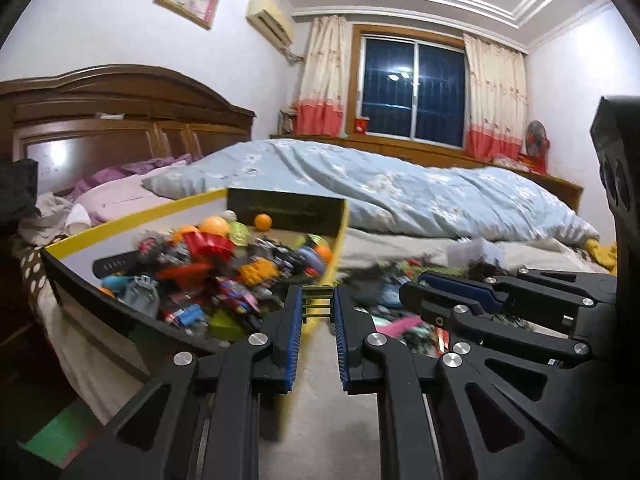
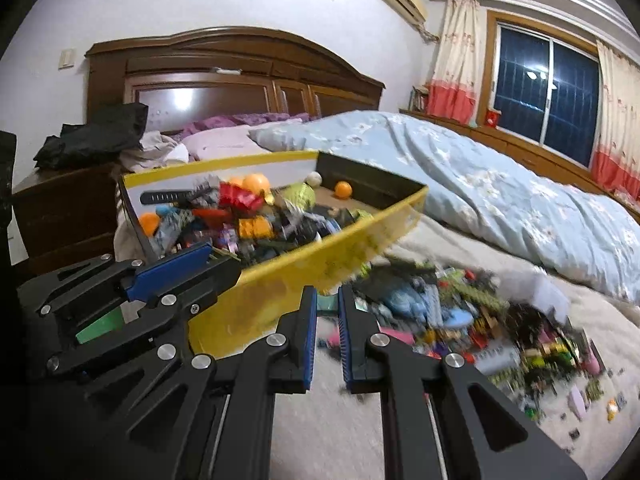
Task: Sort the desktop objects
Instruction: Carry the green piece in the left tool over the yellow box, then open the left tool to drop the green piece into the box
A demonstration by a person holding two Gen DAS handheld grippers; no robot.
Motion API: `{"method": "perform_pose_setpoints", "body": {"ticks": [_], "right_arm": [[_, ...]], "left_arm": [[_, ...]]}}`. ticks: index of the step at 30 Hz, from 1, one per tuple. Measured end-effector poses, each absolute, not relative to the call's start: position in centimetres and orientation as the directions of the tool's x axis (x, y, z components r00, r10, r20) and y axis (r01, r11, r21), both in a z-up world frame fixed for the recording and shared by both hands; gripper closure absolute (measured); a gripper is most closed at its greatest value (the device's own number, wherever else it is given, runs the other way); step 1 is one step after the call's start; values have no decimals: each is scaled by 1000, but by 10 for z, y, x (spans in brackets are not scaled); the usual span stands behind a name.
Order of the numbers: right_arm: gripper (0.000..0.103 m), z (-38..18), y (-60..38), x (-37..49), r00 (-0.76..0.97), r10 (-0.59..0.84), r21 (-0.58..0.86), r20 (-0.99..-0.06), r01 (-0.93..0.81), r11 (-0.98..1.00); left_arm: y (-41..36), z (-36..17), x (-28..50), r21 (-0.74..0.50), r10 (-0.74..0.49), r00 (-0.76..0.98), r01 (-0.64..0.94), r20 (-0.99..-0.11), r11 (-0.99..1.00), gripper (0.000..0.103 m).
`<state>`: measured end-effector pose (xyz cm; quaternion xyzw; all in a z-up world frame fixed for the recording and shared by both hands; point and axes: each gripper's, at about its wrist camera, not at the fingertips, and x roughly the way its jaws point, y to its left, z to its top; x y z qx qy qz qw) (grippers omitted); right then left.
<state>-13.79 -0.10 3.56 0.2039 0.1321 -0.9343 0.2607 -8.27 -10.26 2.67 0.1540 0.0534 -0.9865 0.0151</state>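
Observation:
A yellow-rimmed cardboard box (image 1: 132, 216) (image 2: 320, 256) filled with mixed toys, bricks and orange balls sits on the bed. To its right, a pile of loose small bricks (image 2: 460, 304) (image 1: 384, 292) is spread on the beige sheet. My left gripper (image 1: 318, 292) (image 2: 222, 258) is over the box's near right corner, shut on a small olive-green ribbed brick (image 1: 318, 304). Just right of it, my right gripper (image 2: 328, 292) (image 1: 414, 286) is at the box's near wall, by the edge of the pile. It is shut on a small teal piece (image 2: 329, 304). Both views are motion-blurred.
A light blue quilt (image 1: 400, 188) lies heaped across the bed behind the pile. A dark wooden headboard (image 2: 224, 76) stands at the back. Black clothing lies on a wooden nightstand (image 2: 60, 204) left of the box. The near sheet (image 2: 328, 432) is bare.

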Motion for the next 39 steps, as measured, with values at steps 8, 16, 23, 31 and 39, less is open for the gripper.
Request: {"method": "perform_pose_setpoints", "body": {"ticks": [8, 16, 23, 31, 39], "right_arm": [[93, 34, -43, -160, -728, -544, -170, -417, 651, -740], [93, 17, -56, -196, -665, -571, -100, -481, 689, -718], [55, 15, -60, -205, -725, -507, -156, -467, 632, -760], [24, 32, -36, -192, -801, -465, -177, -376, 555, -813], [24, 38, -19, -162, -832, -446, -200, -330, 523, -829]], "left_arm": [[-134, 24, -99, -23, -156, -936, 172, -317, -985, 87], [-139, 16, -125, 16, -248, -898, 260, -363, -966, 87], [-144, 9, -134, 34, -314, -871, 326, -378, -945, 87], [-146, 23, -113, 13, -318, -899, 329, -302, -944, 69], [-137, 27, -86, 41, -294, -922, 293, -250, -955, 51]]}}
